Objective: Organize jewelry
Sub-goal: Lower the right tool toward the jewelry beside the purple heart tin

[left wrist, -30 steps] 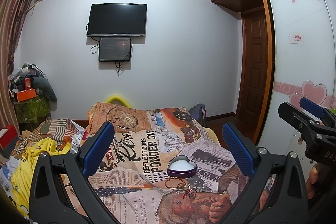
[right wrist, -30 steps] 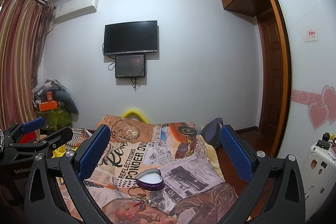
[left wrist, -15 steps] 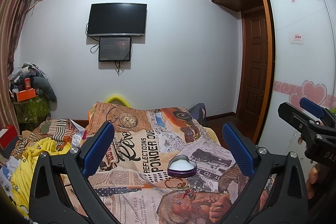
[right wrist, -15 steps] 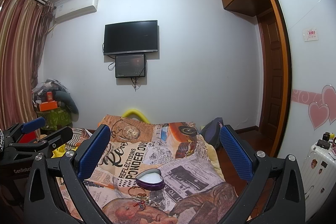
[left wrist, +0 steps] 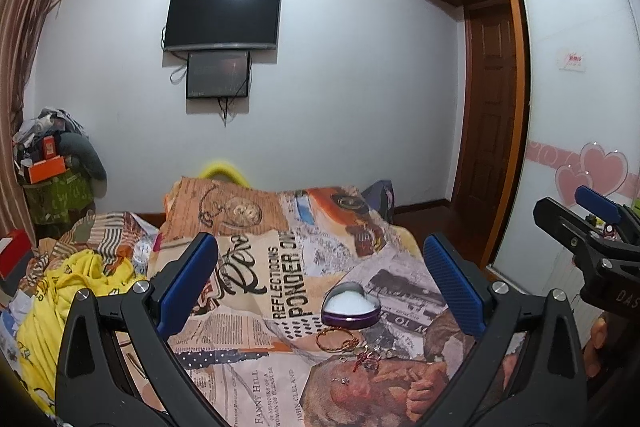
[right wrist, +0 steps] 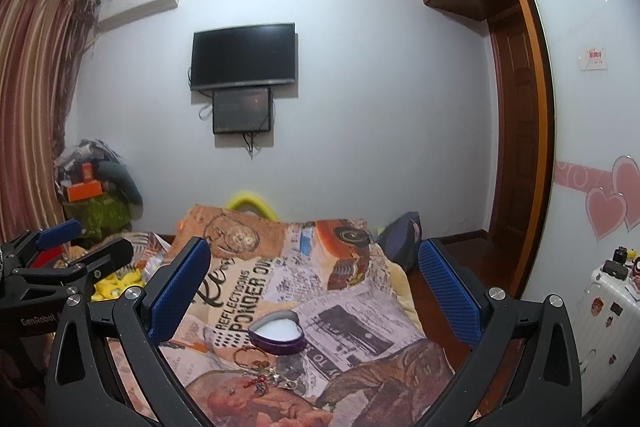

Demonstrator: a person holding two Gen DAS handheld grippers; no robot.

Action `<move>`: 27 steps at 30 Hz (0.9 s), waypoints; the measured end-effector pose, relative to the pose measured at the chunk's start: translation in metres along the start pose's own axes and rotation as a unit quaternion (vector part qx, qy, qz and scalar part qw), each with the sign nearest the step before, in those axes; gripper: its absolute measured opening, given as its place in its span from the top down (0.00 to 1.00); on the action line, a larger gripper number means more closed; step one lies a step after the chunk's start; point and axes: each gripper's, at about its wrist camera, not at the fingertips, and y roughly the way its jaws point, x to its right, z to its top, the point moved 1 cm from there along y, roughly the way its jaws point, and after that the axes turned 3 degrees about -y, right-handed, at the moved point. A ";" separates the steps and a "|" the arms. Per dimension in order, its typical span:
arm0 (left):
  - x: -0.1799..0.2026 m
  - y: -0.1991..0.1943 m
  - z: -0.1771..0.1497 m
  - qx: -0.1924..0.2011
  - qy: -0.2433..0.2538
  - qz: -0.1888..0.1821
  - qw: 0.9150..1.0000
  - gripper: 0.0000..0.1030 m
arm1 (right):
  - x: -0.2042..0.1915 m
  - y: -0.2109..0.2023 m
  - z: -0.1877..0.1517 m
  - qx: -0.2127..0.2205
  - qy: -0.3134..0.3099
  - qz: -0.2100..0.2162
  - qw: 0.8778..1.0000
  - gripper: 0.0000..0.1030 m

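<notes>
Right now I hold both grippers over the bed (left wrist: 248, 307), left gripper (left wrist: 320, 287) and right gripper (right wrist: 314, 287) each spread wide with nothing between the fingers. Ahead lies the heart box (left wrist: 351, 307), open, white inside, its point aimed right. Just nearer me a bangle (left wrist: 335, 339) and small tangled jewelry (left wrist: 367, 358) lie flat on the bedspread.

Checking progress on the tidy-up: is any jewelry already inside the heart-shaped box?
No: the heart-shaped box shows only its white lining, while the bracelet and small pieces lie on the bedspread beside it.
</notes>
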 end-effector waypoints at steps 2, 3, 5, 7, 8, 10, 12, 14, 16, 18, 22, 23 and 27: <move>-0.003 0.014 -0.005 -0.018 0.001 0.005 1.000 0.00 | 0.002 0.008 -0.005 -0.014 -0.003 -0.006 1.000 0.00; -0.005 0.021 -0.007 -0.025 0.001 0.007 1.000 0.00 | 0.004 0.012 -0.008 -0.022 -0.004 -0.009 1.000 0.00; -0.008 0.035 -0.013 -0.044 0.002 0.007 0.999 0.00 | 0.007 0.022 -0.014 -0.039 -0.007 -0.013 0.999 0.00; -0.014 0.053 -0.022 -0.072 -0.004 0.006 0.997 0.00 | 0.010 0.034 -0.022 -0.063 -0.009 -0.015 0.998 0.00; -0.016 0.058 -0.024 -0.079 -0.006 0.006 0.997 0.00 | 0.012 0.039 -0.025 -0.072 -0.010 -0.016 0.997 0.00; -0.021 0.074 -0.034 -0.104 -0.008 0.005 0.995 0.00 | 0.014 0.051 -0.033 -0.094 -0.014 -0.018 0.995 0.00; -0.024 0.085 -0.041 -0.125 -0.007 -0.002 0.992 0.00 | 0.015 0.060 -0.042 -0.116 -0.021 -0.018 0.993 0.00; -0.025 0.095 -0.049 -0.145 -0.009 -0.012 0.989 0.00 | 0.017 0.069 -0.054 -0.138 -0.025 -0.011 0.990 0.00; -0.026 0.108 -0.061 -0.171 -0.002 -0.017 0.985 0.00 | 0.018 0.082 -0.067 -0.168 -0.022 -0.003 0.985 0.00; -0.025 0.117 -0.070 -0.191 0.010 -0.014 0.981 0.00 | 0.019 0.091 -0.077 -0.194 -0.018 0.007 0.981 0.00; -0.027 0.134 -0.092 -0.233 0.019 -0.021 0.972 0.00 | 0.020 0.107 -0.096 -0.232 -0.022 0.017 0.972 0.00; -0.029 0.136 -0.095 -0.241 0.019 -0.022 0.970 0.00 | 0.019 0.110 -0.101 -0.240 -0.026 0.019 0.970 0.00; -0.030 0.146 -0.111 -0.272 0.018 -0.026 0.962 0.00 | 0.015 0.123 -0.119 -0.269 -0.034 0.035 0.962 0.00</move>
